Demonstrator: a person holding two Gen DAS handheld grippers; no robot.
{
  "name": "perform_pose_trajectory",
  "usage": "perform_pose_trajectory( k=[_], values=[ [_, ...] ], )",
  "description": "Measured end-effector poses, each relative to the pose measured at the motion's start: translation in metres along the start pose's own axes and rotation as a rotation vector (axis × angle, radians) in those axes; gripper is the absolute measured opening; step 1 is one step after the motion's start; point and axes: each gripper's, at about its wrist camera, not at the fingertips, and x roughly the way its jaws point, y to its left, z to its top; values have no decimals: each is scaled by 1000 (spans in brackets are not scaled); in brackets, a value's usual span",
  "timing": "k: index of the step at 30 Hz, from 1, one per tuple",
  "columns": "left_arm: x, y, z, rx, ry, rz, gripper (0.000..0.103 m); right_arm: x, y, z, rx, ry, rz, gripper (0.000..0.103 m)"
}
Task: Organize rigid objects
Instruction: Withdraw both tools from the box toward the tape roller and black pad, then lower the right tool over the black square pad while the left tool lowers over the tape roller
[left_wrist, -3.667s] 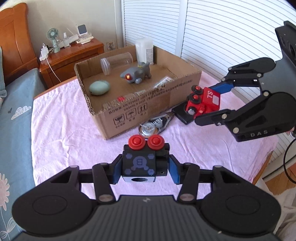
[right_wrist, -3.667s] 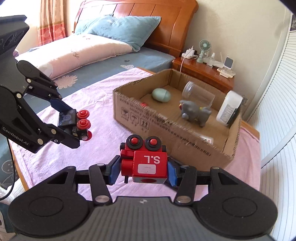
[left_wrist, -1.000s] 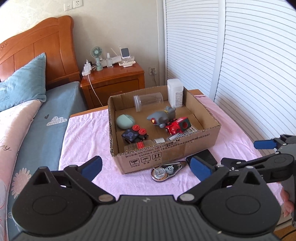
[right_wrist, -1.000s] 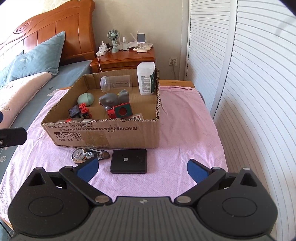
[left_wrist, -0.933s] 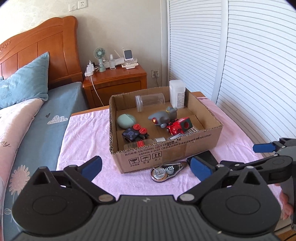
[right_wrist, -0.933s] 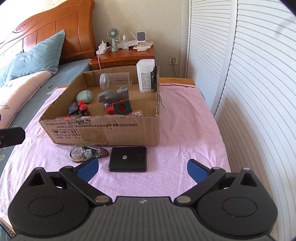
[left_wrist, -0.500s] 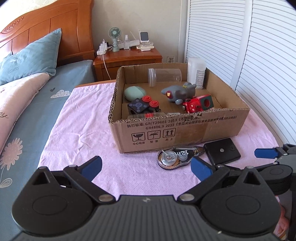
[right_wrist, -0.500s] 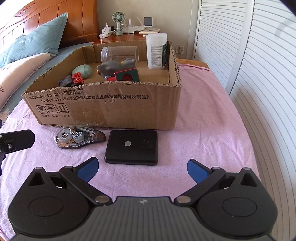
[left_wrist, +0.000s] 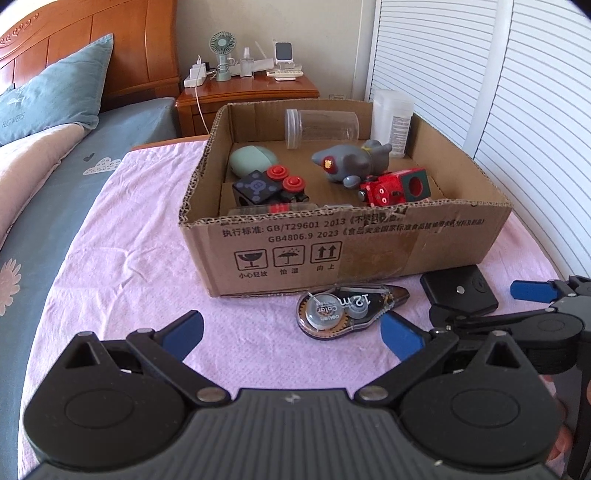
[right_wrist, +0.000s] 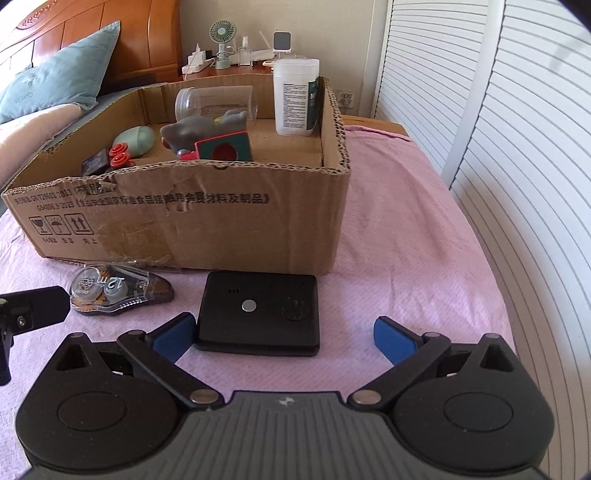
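Black pad (right_wrist: 258, 312): flat on the cloth just in front of the box (right_wrist: 207, 218), outside it.
Right gripper (right_wrist: 282, 334): jaws wide apart, empty, low over the pad's near edge.
Tape roller (left_wrist: 347, 308): beside the pad, also before the box.
Left gripper (left_wrist: 291, 332): spread, empty, near the roller.
Advice: centre the right jaws across the pad's sides, then close low.

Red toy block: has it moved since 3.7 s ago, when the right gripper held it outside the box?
Yes. The red toy block now lies inside the box, beside the grey toy.
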Motion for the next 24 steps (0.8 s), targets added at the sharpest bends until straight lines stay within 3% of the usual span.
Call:
perform_pose_trajectory(
  k=[5,11,19,24],
  values=[
    [16,-11,-3,32,40,-8,102,0,-8,-1,-13,10,12,103],
    [31,-2,-3,-40,77,-54,102,0,-16,-1,-20,13,20,103],
    [34,-4,-7,6,48,8,102,-1,-17,-1,-37,28,28,103],
    [32,4,-7,-15,54,47,103,-2,-17,-3,-42,24,33,103]
  ],
)
